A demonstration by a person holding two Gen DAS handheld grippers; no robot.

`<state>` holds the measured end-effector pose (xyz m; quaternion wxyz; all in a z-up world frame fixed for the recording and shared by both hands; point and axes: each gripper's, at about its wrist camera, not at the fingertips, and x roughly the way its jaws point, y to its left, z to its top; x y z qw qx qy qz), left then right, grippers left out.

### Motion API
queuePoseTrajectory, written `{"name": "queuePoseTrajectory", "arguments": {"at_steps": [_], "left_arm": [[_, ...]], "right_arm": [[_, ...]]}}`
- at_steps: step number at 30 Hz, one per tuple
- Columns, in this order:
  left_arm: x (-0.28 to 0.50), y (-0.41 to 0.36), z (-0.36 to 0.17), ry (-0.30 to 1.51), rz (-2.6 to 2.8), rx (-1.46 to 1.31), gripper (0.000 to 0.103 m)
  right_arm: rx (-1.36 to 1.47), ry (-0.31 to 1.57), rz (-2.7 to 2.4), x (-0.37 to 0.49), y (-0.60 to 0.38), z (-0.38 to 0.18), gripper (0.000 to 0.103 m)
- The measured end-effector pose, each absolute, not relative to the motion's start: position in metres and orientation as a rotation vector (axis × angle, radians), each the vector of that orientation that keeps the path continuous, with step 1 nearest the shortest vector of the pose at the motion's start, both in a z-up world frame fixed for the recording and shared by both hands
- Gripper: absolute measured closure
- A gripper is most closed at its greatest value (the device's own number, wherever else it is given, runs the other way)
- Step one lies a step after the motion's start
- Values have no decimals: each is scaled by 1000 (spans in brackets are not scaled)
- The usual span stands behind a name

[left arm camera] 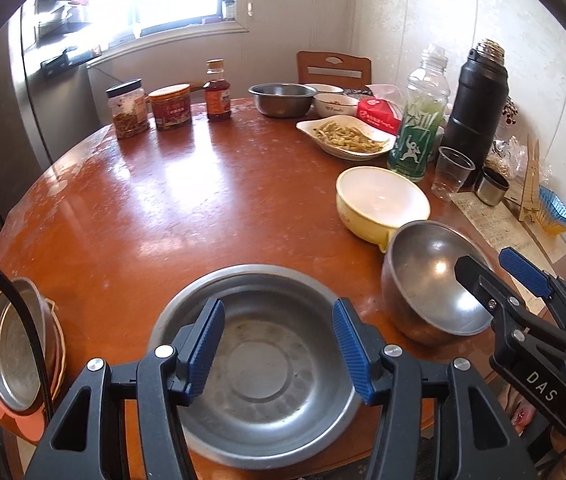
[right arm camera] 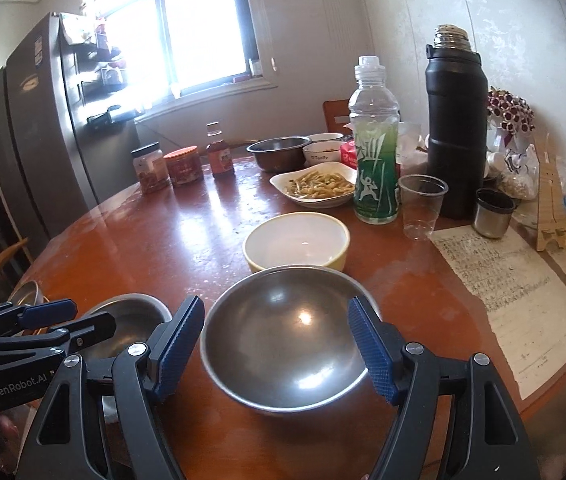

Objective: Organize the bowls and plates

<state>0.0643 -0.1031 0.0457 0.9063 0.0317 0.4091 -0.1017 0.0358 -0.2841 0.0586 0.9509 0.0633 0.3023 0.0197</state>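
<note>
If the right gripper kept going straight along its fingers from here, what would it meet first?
Most likely the round steel bowl, which sits between and just ahead of the open right gripper. The yellow bowl lies directly behind it. Depth is hard to judge; the fingers may pass over the near rim.

Home kitchen-dining corner: round wooden table [left arm camera: 171, 184] with condiment jars [left arm camera: 129, 108], plate of food [left arm camera: 347, 136], fridge [right arm camera: 43, 128], window [right arm camera: 187, 28].

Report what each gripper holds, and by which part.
Nothing is clamped. The left gripper hangs open over the steel basin; the right gripper is open at the steel bowl, not closed on it.
</note>
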Motion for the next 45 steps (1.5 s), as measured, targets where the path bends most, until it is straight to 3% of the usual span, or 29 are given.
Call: {"name": "queuePoseTrajectory", "arguments": {"at_steps": [15, 17, 20, 23, 27, 29, 45], "left_arm": [[94, -171, 29, 940, -385, 114, 45], [96, -176, 26, 955, -409, 106, 45], [99, -181, 20, 984, -405, 114, 45], [104, -184, 14, 1015, -424, 95, 47], [107, -191, 6, 1051, -441, 90, 72], [107, -194, 4, 1037, -419, 111, 77], [106, -137, 45, 964, -412, -36, 80]], "right_arm": [[226, 741, -5, 52, -333, 23, 27], [233, 743, -3, 53, -337, 20, 44], [217, 757, 16, 57, -339, 17, 59], [205, 766, 34, 60, -337, 15, 66], [202, 778, 69, 63, -335, 12, 79], [205, 786, 86, 65, -332, 11, 84], [159, 731, 137, 72, -298, 52, 84]]}}
